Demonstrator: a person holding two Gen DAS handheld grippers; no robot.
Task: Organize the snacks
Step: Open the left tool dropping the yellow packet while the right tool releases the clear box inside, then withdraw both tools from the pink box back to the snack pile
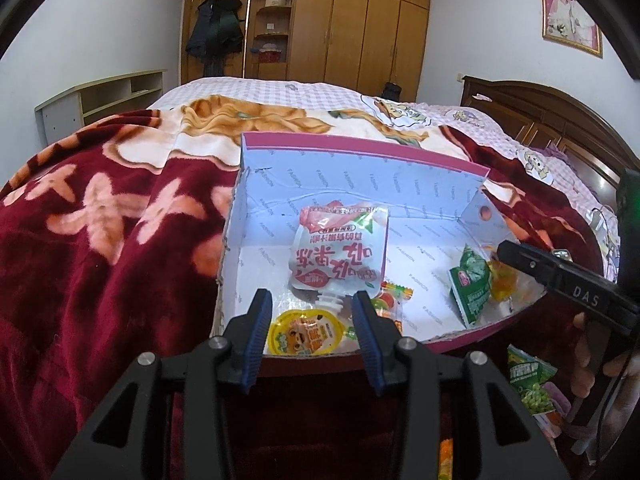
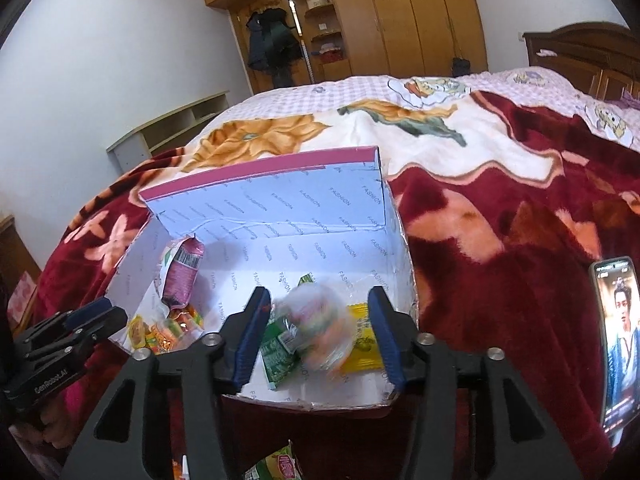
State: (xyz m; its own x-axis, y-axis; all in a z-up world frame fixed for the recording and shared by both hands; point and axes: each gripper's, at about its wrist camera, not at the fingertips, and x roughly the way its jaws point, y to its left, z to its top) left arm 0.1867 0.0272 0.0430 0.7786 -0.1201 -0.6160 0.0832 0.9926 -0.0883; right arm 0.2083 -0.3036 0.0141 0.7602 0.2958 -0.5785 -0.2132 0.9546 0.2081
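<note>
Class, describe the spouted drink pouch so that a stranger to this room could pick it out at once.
On the red floral blanket stands an open box lined in pale blue. Inside, near its left wall, lies the drink pouch: white, large red characters, screw spout toward the camera. Its neighbours are smaller and spoutless.

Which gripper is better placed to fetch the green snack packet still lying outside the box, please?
Probably the right gripper: its fingers look open and empty, and the green snack packet lies on its side; the left gripper hangs farther away.

Box (image 1: pixel 360 184): pale blue-white lining, repeated grey lettering, magenta rim. Blanket (image 1: pixel 100 220): dark red, peach crosses; far part cream, orange flowers. Near right, green packet (image 1: pixel 470 284).
</note>
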